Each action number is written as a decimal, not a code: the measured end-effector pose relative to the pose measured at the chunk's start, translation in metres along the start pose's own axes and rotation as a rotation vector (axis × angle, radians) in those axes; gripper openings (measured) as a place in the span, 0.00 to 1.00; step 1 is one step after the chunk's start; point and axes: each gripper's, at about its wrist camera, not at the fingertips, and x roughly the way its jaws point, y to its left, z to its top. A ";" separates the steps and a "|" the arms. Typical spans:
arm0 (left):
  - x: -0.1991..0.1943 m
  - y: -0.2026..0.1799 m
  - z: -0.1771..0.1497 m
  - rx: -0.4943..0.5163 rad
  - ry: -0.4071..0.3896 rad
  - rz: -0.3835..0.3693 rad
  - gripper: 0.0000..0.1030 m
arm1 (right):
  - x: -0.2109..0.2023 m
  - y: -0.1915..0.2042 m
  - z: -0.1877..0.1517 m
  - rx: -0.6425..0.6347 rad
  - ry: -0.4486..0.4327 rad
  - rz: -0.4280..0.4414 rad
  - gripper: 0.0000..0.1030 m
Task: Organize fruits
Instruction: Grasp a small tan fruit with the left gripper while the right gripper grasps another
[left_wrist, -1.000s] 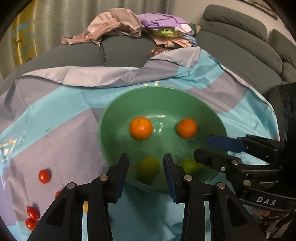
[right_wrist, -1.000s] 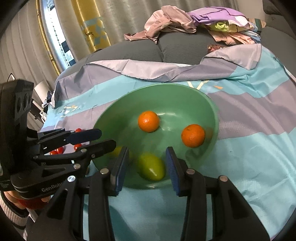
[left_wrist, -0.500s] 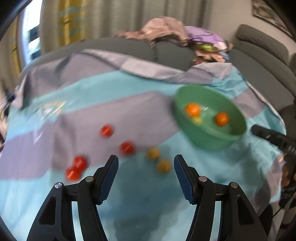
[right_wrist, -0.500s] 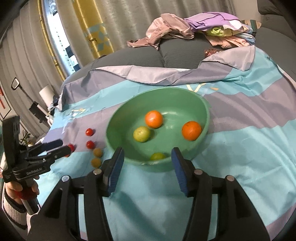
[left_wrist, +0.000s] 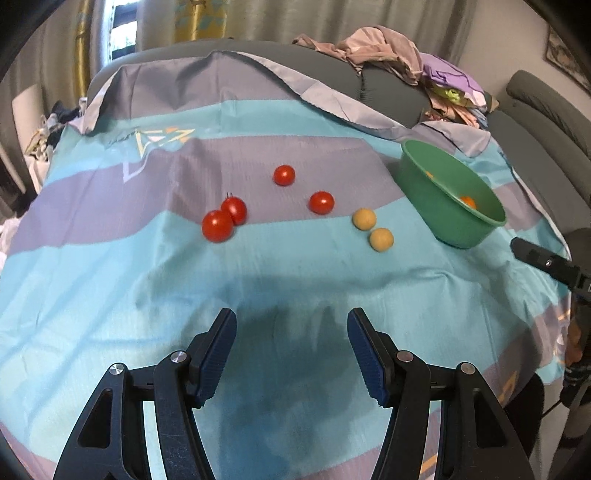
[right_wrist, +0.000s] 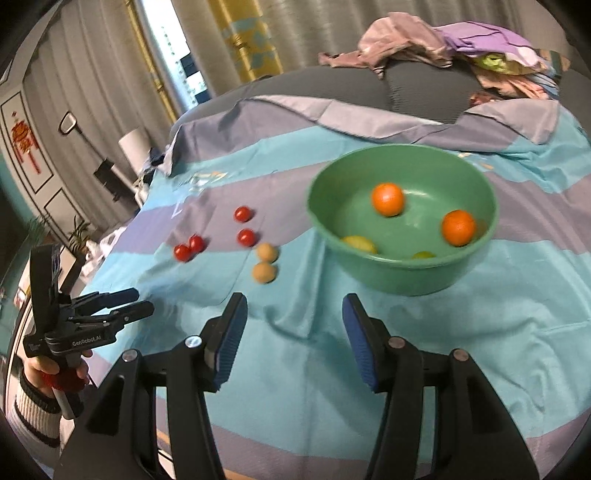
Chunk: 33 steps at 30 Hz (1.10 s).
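Observation:
A green bowl (right_wrist: 402, 273) holds two oranges (right_wrist: 387, 199) and two yellow-green fruits (right_wrist: 359, 243). It also shows in the left wrist view (left_wrist: 443, 206) at the right. Several red tomatoes (left_wrist: 218, 225) and two tan round fruits (left_wrist: 381, 239) lie on the cloth left of the bowl; they also show in the right wrist view, tomatoes (right_wrist: 246, 237) and tan fruits (right_wrist: 264, 272). My left gripper (left_wrist: 291, 354) is open and empty, near the cloth's front edge. My right gripper (right_wrist: 293, 336) is open and empty, in front of the bowl.
A blue and purple striped cloth (left_wrist: 110, 280) covers the surface. A pile of clothes (left_wrist: 391, 55) lies on grey cushions at the back. A grey sofa (left_wrist: 546, 107) stands at the right. Curtains and a window are behind.
Both grippers have pulled back from the bowl and opened wider. The left one swung left, so the tomatoes and tan fruits now show in front of it.

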 end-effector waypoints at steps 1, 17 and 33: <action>0.000 0.000 -0.001 -0.003 0.000 -0.008 0.60 | 0.003 0.004 -0.001 -0.007 0.010 0.005 0.53; 0.018 -0.002 0.009 0.003 0.000 -0.093 0.60 | 0.068 0.047 0.006 -0.137 0.099 0.038 0.52; 0.045 0.006 0.041 0.015 -0.009 -0.120 0.60 | 0.145 0.050 0.030 -0.221 0.190 -0.058 0.35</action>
